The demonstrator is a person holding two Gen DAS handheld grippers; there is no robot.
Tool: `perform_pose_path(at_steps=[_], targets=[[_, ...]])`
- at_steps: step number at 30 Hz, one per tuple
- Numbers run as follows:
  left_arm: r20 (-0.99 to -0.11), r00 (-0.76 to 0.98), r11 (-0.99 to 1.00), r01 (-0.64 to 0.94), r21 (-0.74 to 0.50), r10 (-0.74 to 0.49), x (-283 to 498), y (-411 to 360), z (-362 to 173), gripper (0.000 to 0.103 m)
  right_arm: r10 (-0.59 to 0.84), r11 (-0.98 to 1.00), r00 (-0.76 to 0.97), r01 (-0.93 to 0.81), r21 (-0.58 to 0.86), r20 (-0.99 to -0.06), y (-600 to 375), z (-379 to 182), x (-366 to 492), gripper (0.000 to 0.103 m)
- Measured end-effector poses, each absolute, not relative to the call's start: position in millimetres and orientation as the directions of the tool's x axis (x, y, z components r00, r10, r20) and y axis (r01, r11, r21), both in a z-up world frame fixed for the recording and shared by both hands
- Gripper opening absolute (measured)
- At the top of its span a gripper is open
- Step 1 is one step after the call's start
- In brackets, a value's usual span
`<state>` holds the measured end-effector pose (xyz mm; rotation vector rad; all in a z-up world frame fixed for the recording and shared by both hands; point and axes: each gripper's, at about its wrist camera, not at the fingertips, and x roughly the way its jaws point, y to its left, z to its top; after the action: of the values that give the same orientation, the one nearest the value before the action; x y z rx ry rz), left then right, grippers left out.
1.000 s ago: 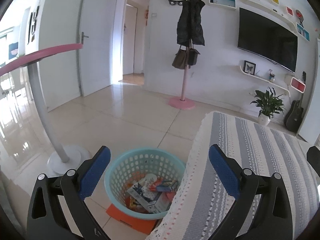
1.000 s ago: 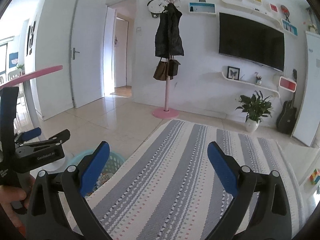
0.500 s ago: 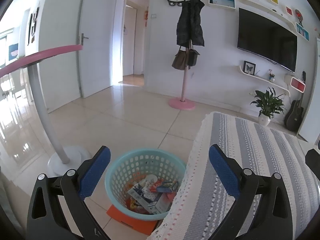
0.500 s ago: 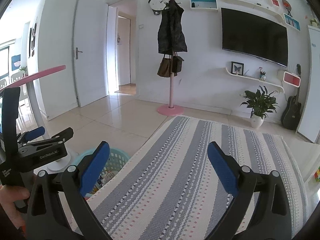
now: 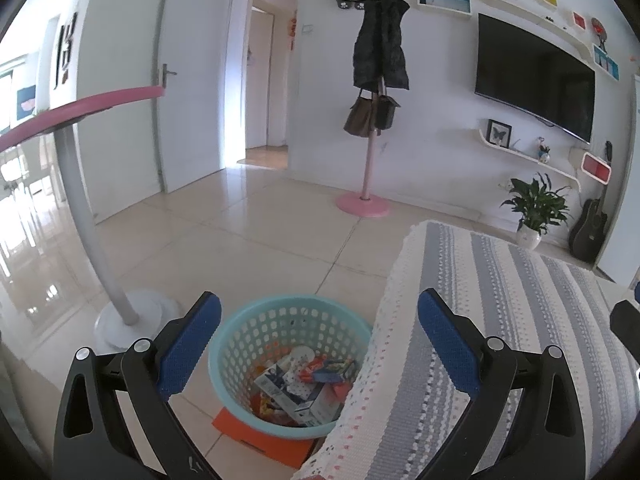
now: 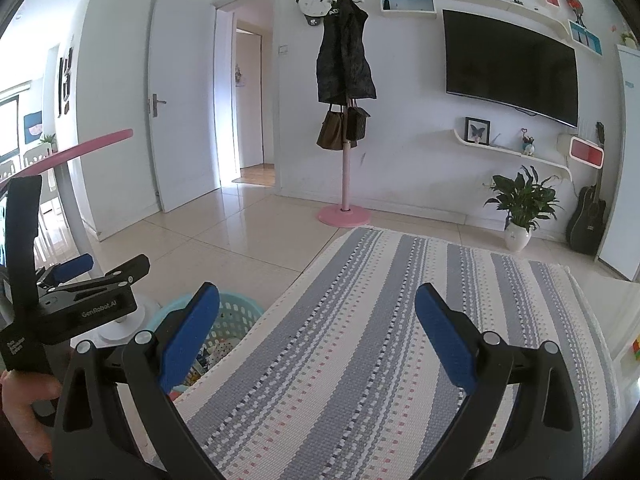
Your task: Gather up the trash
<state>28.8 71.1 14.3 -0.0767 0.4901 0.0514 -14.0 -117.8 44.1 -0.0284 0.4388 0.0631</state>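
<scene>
A light blue plastic basket (image 5: 240, 336) stands on the floor beside the table and holds several wrappers and small boxes (image 5: 304, 384). It rests on an orange sheet (image 5: 264, 438). My left gripper (image 5: 318, 346) is open and empty above the basket's right side and the table edge. My right gripper (image 6: 316, 338) is open and empty above the striped tablecloth (image 6: 380, 340). The basket's rim shows in the right wrist view (image 6: 236, 312), and the left gripper (image 6: 80, 292) appears at the left there.
The striped cloth covers a table (image 5: 500, 320) to the right of the basket. A white stand with a pink top (image 5: 88, 216) rises at the left. A coat rack (image 5: 370, 128), a plant (image 5: 534, 208) and a guitar (image 5: 588, 228) stand by the far wall.
Both grippers stay open and nearly still. The right wrist view has lifted and shifted slightly, showing more of the cloth and the left gripper.
</scene>
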Motion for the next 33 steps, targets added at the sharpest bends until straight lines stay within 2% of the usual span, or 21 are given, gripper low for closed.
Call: perform_pose_path(at_steps=[33], targets=[[-0.479, 0.877, 0.995, -0.074, -0.064, 0.035, 28.8, 73.8, 13.3, 0.095, 0.072, 0.995, 0.89, -0.094, -0.026, -0.451, -113.5, 39.0, -7.9, 0.094]])
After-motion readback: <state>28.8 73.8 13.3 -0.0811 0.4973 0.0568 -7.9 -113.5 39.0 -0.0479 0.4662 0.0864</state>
